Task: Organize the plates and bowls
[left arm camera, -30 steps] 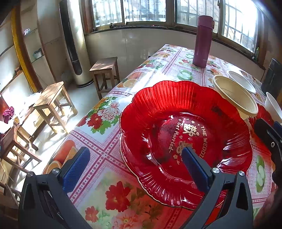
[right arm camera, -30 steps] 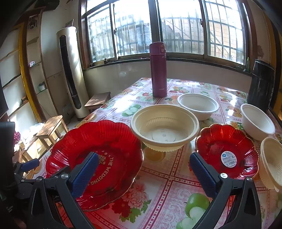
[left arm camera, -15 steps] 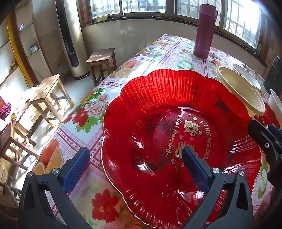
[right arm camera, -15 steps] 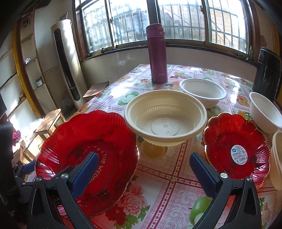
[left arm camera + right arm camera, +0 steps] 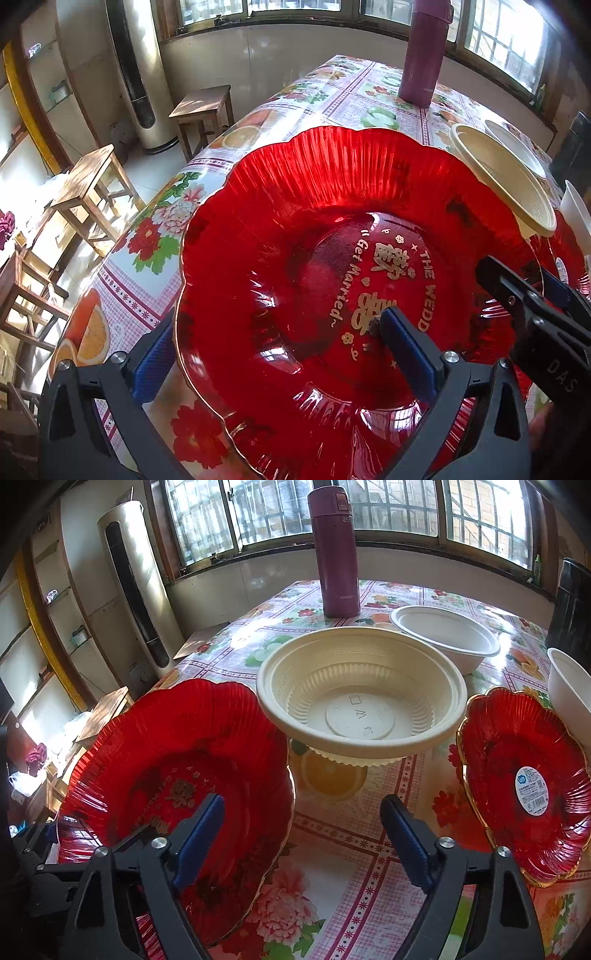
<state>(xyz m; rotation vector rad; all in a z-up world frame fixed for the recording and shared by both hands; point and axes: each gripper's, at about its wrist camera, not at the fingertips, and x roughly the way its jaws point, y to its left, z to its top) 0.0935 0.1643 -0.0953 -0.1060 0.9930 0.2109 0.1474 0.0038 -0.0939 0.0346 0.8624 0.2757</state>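
Observation:
A large red scalloped plate [image 5: 303, 229] with gold lettering lies on the floral tablecloth; it also shows in the right wrist view [image 5: 155, 746]. My left gripper [image 5: 273, 343] is open and straddles its near rim, one finger under the edge, the other over the plate's centre. My right gripper [image 5: 301, 823] is open, its left finger over the same plate's right edge. A cream bowl [image 5: 362, 698] stands just behind. A smaller red plate [image 5: 524, 775] with a sticker lies to the right. A white bowl [image 5: 443, 635] sits further back.
A purple flask [image 5: 334, 550] stands at the far end of the table. Another white bowl [image 5: 569, 686] sits at the right edge, a black object [image 5: 572, 602] behind it. Wooden stools [image 5: 88, 192] stand on the floor to the left, beyond the table edge [image 5: 155, 210].
Both grippers have moved forward and down. The large red plate now fills the left view, its rim between the left fingers. The right gripper's left finger now overlaps the plate.

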